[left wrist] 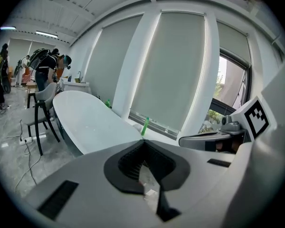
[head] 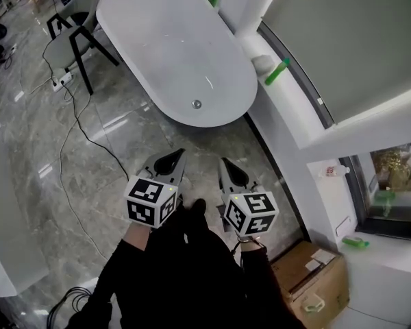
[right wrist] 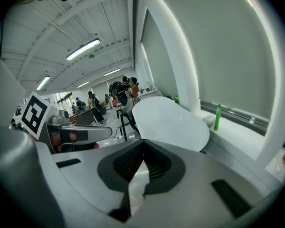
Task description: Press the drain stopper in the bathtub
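A white oval bathtub [head: 171,46] stands on the grey marble floor ahead of me. Its small round metal drain stopper [head: 196,104] sits in the tub bottom near the near end. My left gripper [head: 179,154] and right gripper [head: 224,162] are held side by side above the floor, a little short of the tub's near rim, and point toward it. Both are shut with nothing between the jaws. The left gripper view shows the left gripper [left wrist: 143,142] below the tub [left wrist: 90,120]. In the right gripper view, the right gripper [right wrist: 143,142] is below the tub [right wrist: 171,120]. The stopper is hidden in both.
A black-legged chair [head: 75,29] stands left of the tub, with a power strip [head: 61,81] and cable on the floor. A green bottle [head: 276,72] lies on the white window ledge on the right. A cardboard box [head: 315,283] sits at the lower right. People stand far off.
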Demonstrator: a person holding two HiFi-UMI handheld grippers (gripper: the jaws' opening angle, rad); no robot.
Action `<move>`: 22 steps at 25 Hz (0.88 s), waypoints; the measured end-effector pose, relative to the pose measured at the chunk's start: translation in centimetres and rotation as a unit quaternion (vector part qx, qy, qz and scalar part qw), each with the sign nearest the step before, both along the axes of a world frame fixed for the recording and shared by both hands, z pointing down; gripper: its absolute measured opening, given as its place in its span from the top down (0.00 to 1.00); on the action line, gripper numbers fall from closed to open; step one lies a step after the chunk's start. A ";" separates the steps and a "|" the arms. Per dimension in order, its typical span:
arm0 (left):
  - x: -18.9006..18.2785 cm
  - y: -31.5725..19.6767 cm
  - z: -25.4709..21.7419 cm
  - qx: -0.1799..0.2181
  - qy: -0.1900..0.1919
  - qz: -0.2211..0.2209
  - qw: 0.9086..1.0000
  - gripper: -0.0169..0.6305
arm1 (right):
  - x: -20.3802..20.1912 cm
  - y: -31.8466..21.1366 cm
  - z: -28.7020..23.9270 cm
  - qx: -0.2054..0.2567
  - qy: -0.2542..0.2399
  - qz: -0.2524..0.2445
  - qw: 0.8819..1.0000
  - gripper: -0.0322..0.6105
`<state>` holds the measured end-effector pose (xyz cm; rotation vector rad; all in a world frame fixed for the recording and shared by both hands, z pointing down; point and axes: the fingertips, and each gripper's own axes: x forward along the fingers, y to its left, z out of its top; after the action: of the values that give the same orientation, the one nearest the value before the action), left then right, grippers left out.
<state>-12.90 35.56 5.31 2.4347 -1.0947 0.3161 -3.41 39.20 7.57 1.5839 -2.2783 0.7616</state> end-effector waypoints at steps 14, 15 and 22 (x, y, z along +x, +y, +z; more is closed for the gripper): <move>-2.5 -2.2 0.4 -0.004 0.009 0.009 1.000 0.97 | -0.1 -1.8 0.9 -0.022 -0.009 0.038 0.999 0.95; -2.7 -2.5 0.3 -0.003 0.009 0.008 1.000 0.97 | -0.3 -2.0 0.9 -0.022 -0.009 0.038 0.999 0.95; -3.6 -3.6 0.4 -0.002 0.007 0.001 1.000 0.97 | -1.0 -3.0 1.2 -0.031 -0.009 0.032 0.999 0.95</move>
<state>-16.52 31.96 5.76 2.4308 -1.0844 0.3022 -4.39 36.20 8.76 1.6350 -2.2024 0.8569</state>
